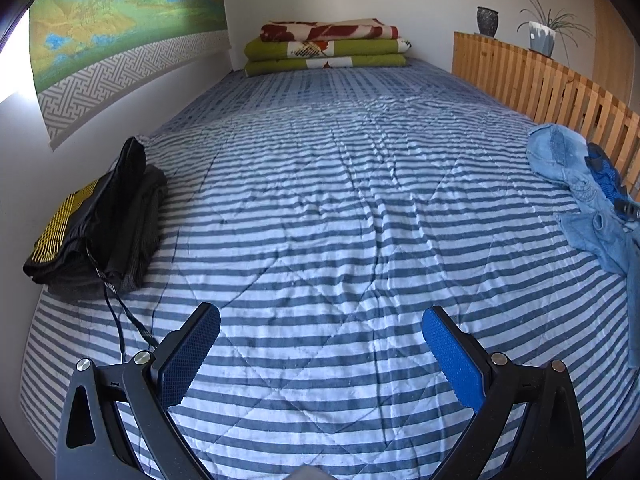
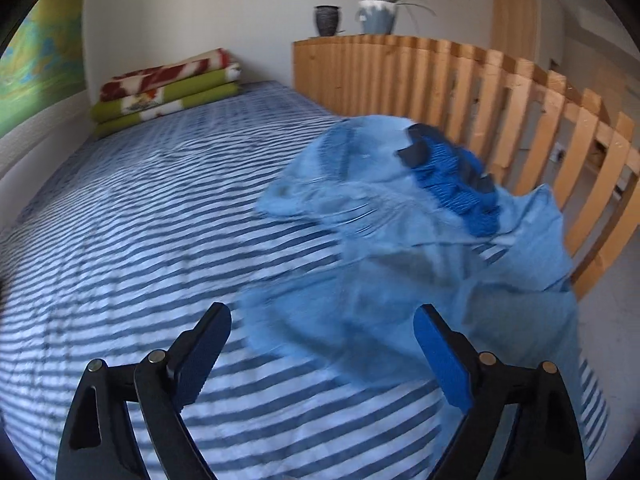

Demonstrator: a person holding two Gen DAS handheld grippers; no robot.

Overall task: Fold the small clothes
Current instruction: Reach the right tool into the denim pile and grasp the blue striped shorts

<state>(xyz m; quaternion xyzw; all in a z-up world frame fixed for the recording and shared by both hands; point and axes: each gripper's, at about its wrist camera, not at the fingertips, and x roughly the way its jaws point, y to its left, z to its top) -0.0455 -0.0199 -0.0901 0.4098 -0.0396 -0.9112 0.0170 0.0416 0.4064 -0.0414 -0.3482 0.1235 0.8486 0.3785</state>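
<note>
Foreground, lower frame: right gripper (image 2: 322,356), jaws spread and holding nothing, poised just short of the light-blue garment (image 2: 400,248) heaped centre-right on the striped bed (image 2: 120,240); left gripper (image 1: 320,352) likewise spread, over bare bedding. Step judged: reaching for the next piece; the next move calls for pinching its near hem. Left edge: folded dark clothes (image 1: 100,232); far end: stacked blankets (image 1: 328,46).

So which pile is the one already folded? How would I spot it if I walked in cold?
Start at the striped bed and go to its wall side, below the landscape wall hanging. There, at the bed's edge, sits the dark folded stack. It is black and grey with a yellow grid patch and a trailing drawstring, unlike the crumpled light blue denim heap by the wooden slats.
</note>
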